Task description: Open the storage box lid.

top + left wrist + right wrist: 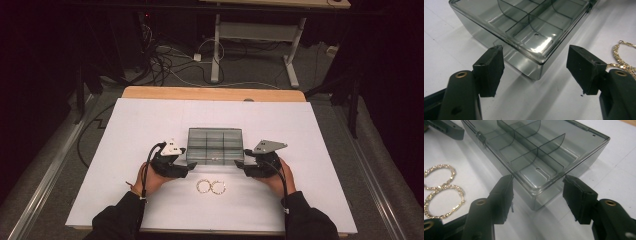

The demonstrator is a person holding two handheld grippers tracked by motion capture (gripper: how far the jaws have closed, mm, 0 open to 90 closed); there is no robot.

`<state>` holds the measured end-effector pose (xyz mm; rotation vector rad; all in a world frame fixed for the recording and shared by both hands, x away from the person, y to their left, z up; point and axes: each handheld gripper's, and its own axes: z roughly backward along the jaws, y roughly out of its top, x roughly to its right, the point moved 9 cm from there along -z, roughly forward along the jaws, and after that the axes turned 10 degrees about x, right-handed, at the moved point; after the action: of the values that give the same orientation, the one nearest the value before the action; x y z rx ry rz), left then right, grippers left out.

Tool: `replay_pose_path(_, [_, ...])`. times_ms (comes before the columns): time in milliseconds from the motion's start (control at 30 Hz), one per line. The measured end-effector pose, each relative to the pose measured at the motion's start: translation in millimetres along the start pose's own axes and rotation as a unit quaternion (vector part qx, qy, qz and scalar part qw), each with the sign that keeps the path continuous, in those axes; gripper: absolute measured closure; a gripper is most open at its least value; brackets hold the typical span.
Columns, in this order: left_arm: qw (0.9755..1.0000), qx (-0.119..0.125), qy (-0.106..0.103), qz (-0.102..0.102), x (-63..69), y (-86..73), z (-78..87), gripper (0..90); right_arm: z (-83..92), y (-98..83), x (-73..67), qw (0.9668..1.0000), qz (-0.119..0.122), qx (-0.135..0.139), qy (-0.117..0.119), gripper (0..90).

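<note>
A smoky clear compartment box (215, 146) lies flat in the middle of the white sheet, its lid down and its dividers showing through. My left gripper (189, 165) is open at the box's near left corner (537, 62), one jaw on either side, not pressing on it. My right gripper (240, 165) is open the same way at the near right corner (536, 192). Two gold chain bracelets (210, 187) lie side by side on the sheet just in front of the box, between my hands. They also show as bracelets (442, 187) and a bracelet (621, 57).
The white sheet (130, 130) covers most of a wooden table (150, 93). Beyond the far edge are floor cables (170, 60) and the white legs of another table (216, 45). The left gripper's jaw (446, 128) shows at the box's far corner.
</note>
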<state>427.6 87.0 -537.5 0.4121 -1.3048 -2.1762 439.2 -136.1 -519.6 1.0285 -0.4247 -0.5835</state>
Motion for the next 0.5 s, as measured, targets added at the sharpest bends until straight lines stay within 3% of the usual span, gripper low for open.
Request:
replay_pose_path(267, [1.0,-0.001,0.002,0.005,-0.4,0.5,2.2,34.4,1.2,1.3,-1.9,1.0,-0.002,0.003,-0.005,46.1])
replay_pose_path(500, [0.9999,-0.002,0.009,-0.004,-1.0,1.3,4.8,39.4,3.1,1.4,-2.8,1.0,-0.002,0.001,-0.006,49.4])
